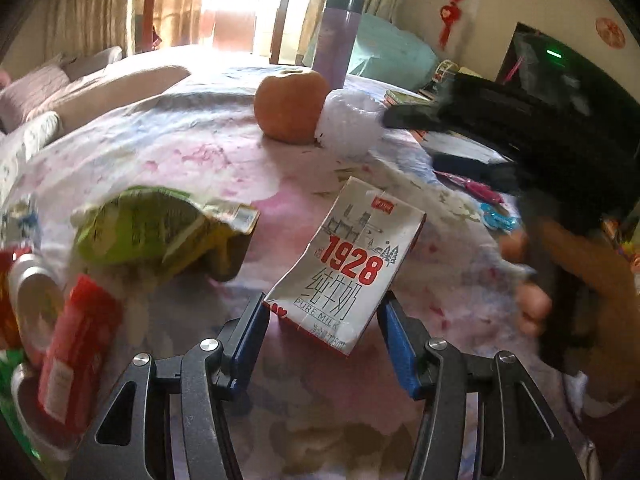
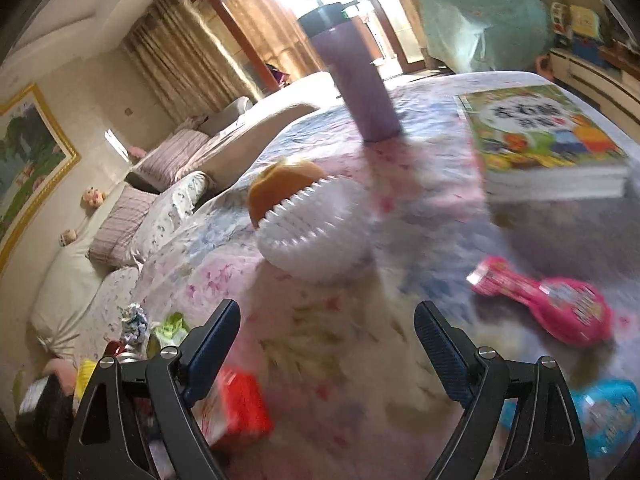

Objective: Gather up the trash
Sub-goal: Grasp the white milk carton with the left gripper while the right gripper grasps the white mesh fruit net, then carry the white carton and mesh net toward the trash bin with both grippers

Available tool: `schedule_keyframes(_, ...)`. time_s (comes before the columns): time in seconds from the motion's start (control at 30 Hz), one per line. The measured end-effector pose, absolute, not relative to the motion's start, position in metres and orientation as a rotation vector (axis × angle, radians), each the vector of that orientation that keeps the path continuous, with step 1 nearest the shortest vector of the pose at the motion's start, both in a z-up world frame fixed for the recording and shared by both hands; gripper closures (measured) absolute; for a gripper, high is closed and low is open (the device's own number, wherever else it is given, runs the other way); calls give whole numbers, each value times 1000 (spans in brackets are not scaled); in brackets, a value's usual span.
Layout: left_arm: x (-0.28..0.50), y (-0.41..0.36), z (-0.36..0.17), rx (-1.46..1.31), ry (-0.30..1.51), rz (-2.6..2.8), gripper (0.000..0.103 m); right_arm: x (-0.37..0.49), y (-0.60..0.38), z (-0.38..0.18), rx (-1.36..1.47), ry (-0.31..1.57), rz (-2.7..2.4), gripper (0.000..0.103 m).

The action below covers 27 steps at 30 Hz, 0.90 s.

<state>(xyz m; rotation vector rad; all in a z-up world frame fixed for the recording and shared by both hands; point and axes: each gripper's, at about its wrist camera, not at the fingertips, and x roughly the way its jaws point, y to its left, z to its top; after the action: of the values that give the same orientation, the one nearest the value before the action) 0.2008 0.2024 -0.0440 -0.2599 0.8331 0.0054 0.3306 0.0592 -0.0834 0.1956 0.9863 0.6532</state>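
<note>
Milk carton [image 1: 347, 264] clamped in the left gripper [image 1: 322, 312] mid-table; right gripper [image 2: 326, 344], jaws apart, must next take other trash.

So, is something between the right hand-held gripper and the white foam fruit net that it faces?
Nothing visible does. The right hand-held gripper is open, and only bare flowered tablecloth lies before the white foam fruit net. The orange fruit sits behind the net.

A home living room: cushioned sofa [image 2: 168, 184], curtains [image 2: 180, 56], framed painting [image 2: 28, 152], floral-clothed table [image 2: 320, 320].
</note>
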Motion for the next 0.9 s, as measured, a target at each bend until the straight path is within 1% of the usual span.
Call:
schedule_keyframes(0.2, 192, 205, -44, -275, 827, -8, 49, 352, 102, -94, 137, 988, 645, 13)
schedule_keyframes(0.23, 192, 206, -44, -278, 824, -10, 49, 353, 104, -96, 127, 983, 640, 13)
schedule_keyframes(0.27, 191, 206, -45, -281, 821, -12, 49, 355, 106, -97, 115, 977, 630, 17)
schedule_keyframes(0.3, 191, 207, -46, -283, 820, -13, 49, 355, 107, -98, 104, 970, 618, 23)
schedule_keyframes(0.33, 191, 207, -46, -284, 820, -13, 50, 355, 108, -98, 94, 968, 608, 44)
schedule_keyframes(0.37, 190, 207, -45, -284, 820, -12, 50, 354, 107, -98, 83, 968, 594, 60)
schedule_keyframes(0.4, 192, 206, -45, -280, 822, -9, 50, 354, 104, -98, 83, 967, 586, 63)
schedule_keyframes(0.47, 196, 204, -45, -269, 825, -5, 50, 346, 93, -94, 87, 957, 580, 75)
schedule_keyframes(0.57, 202, 196, -44, -253, 831, -15, 51, 330, 73, -83, 86, 929, 583, 78)
schedule_keyframes(0.9, 207, 154, -35, -273, 819, -74, 51, 276, -46, -50, 184, 886, 543, 78)
